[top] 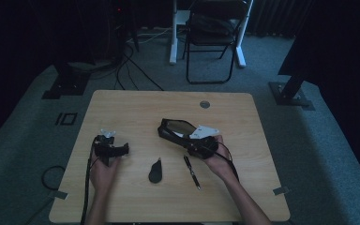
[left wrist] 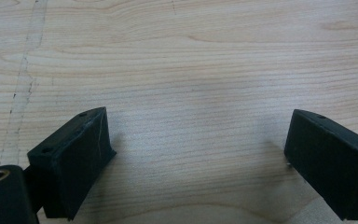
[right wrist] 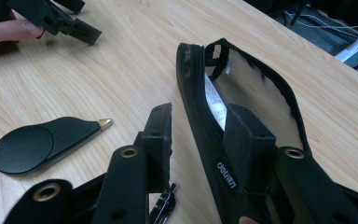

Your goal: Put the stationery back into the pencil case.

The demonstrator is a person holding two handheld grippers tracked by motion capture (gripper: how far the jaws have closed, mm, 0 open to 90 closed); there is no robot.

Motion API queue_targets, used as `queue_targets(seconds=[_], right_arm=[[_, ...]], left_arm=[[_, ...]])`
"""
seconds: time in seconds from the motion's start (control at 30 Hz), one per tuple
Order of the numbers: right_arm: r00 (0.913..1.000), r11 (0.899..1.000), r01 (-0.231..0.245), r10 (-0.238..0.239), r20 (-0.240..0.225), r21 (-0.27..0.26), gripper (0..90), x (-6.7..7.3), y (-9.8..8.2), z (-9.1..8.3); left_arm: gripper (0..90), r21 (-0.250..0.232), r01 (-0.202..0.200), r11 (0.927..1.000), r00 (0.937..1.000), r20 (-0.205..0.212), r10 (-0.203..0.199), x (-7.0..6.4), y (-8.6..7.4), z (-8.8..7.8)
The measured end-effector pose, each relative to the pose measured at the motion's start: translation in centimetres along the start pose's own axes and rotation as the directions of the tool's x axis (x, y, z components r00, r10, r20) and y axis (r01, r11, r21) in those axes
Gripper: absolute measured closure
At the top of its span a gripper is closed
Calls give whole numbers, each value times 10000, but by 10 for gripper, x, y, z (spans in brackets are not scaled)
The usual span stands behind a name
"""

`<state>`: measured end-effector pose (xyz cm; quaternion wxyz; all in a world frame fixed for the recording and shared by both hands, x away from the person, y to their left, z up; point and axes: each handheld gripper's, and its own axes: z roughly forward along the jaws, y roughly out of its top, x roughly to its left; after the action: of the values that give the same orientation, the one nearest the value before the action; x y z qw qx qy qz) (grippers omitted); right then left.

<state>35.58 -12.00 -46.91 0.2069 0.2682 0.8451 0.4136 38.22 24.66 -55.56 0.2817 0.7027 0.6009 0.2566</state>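
Pouch (right wrist: 247, 88), black with an open mouth, lies on the wooden table (top: 136, 101) right of centre. Right gripper (top: 198, 143) has one jaw inside the mouth and the other outside its near wall; contact of the pads cannot be confirmed. Left gripper (top: 110, 149) rests on bare tabletop, jaws spread wide and empty. Black teardrop-shaped piece (top: 155, 171) and pen (top: 191, 172) lie between the hands.

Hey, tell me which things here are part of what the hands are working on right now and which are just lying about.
In the job:
- black pouch, open, one wall between the jaws of the right tongs
- left tongs, open over bare table

Lying about:
- pen
- black teardrop-shaped piece
- folding chair behind the table
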Motion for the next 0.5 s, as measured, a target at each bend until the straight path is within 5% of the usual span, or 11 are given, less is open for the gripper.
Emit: queue_targets(seconds=[0.5], right_arm=[[10000,10000,58,-58,-81,30,623,10,-14,-6]], left_arm=[[72,0,1,10000,10000,-1,-1,0,0,0]])
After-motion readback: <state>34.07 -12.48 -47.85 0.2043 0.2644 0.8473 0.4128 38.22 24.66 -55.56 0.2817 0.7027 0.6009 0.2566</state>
